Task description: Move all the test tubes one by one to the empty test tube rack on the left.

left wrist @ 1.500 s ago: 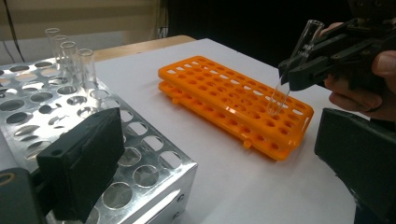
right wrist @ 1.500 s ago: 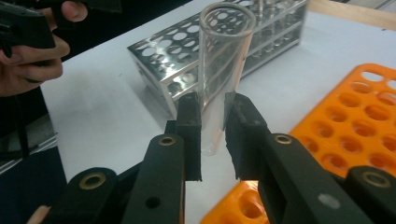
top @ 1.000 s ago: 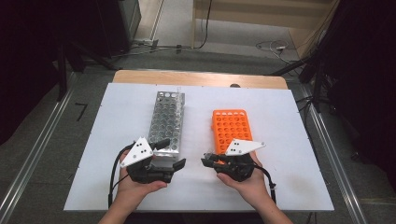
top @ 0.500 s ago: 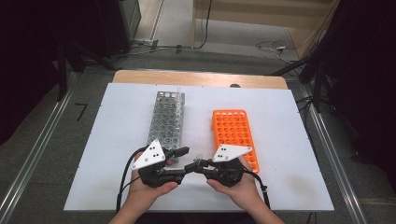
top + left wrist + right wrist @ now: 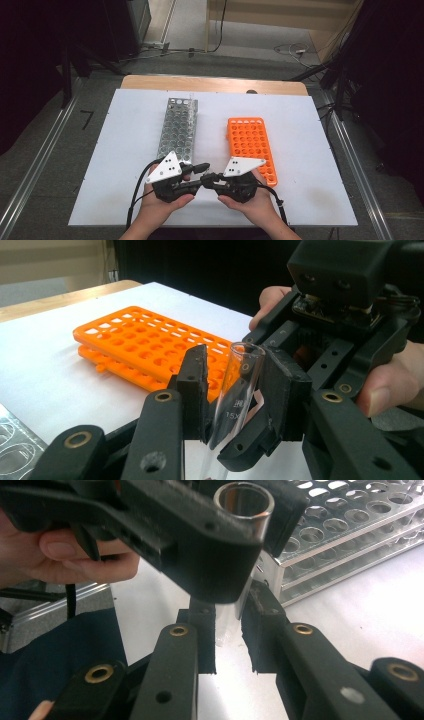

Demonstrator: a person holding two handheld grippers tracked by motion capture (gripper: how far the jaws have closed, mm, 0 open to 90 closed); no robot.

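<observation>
A clear glass test tube [image 5: 239, 385] hangs between my two grippers at the table's front centre. My right gripper [image 5: 210, 179] is shut on the tube's lower part [image 5: 229, 622]. Its open rim [image 5: 244, 502] points away from that gripper. My left gripper [image 5: 203, 173] faces the right one, and its jaws have just been closing around the tube's upper end. In the left gripper view a sliver of gap still shows between one pad [image 5: 196, 385] and the glass. Both grippers are held level, tip to tip.
A metal tube rack [image 5: 179, 125] lies left of centre on the white tabletop [image 5: 125, 150]. An orange rack [image 5: 250, 142] lies to its right, close behind the right hand. The holes I can see in both racks hold nothing. A wooden strip [image 5: 210, 84] runs along the far edge.
Both grippers have swung from the racks toward each other and now meet tip to tip. The left jaws have narrowed around the tube that the right gripper holds.
</observation>
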